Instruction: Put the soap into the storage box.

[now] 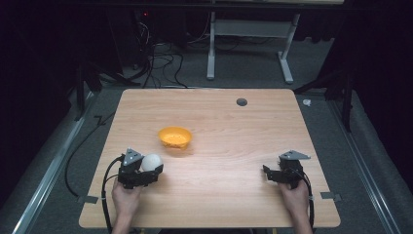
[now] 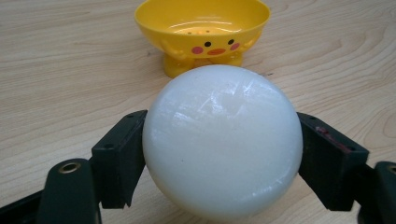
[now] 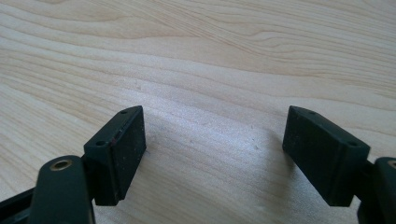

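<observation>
The left gripper (image 1: 152,167) is sitting low at about seven o'clock on the tabletop (image 1: 234,146), and it is clamping a white ball (image 1: 151,162) between its two black jaws. In the left gripper view the white ball (image 2: 222,142) is bulging out large and glossy, with a jaw pad pressing against each of its flanks, so the left gripper (image 2: 222,158) is holding it at roughly the ball's full width. Just beyond the ball, toward twelve o'clock in that view, a yellow bowl (image 2: 203,32) is standing upright on its little feet, showing a chick face with pink cheeks, and it is standing apart from the ball. From the high view the yellow bowl (image 1: 175,138) is resting near the middle of the tabletop, at about one o'clock from the ball and close to it. Over at five o'clock on the tabletop, the right gripper (image 1: 269,174) is lying in the person's right hand (image 1: 295,195), well apart from the ball and the bowl, pointing toward nine o'clock. In the right gripper view the right gripper (image 3: 212,149) is gaping wide, its jaws spreading far apart with bare wood grain showing between them and nothing in its grasp. The person's left hand (image 1: 125,199) is gripping the handle behind the left gripper, with a black cable (image 1: 104,195) looping off beside it.
</observation>
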The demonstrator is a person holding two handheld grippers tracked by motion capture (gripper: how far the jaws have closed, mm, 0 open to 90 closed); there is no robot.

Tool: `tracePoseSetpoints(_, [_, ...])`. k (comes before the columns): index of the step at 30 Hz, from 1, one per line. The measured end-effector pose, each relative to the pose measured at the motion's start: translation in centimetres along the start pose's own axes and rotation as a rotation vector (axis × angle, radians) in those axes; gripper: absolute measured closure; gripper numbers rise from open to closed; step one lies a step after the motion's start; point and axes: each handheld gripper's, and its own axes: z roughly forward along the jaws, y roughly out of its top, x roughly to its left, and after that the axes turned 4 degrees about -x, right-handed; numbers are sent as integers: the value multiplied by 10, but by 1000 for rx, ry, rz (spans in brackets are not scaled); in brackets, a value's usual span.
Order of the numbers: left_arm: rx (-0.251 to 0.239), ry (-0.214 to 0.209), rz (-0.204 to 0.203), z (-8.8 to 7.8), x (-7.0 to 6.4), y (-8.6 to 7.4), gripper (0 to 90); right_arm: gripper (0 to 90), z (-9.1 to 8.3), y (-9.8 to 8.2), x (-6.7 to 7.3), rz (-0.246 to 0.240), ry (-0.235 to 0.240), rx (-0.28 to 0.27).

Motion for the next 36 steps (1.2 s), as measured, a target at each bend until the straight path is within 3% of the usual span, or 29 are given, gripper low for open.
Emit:
tracePoseSetpoints(19, [-24,-38,2,2,-4,18,239,222,0,0,0,0,0,0])
tracePoseSetpoints(36, [-16,-62,42,8,-9,40,239,220,0,0,0,1,1,0])
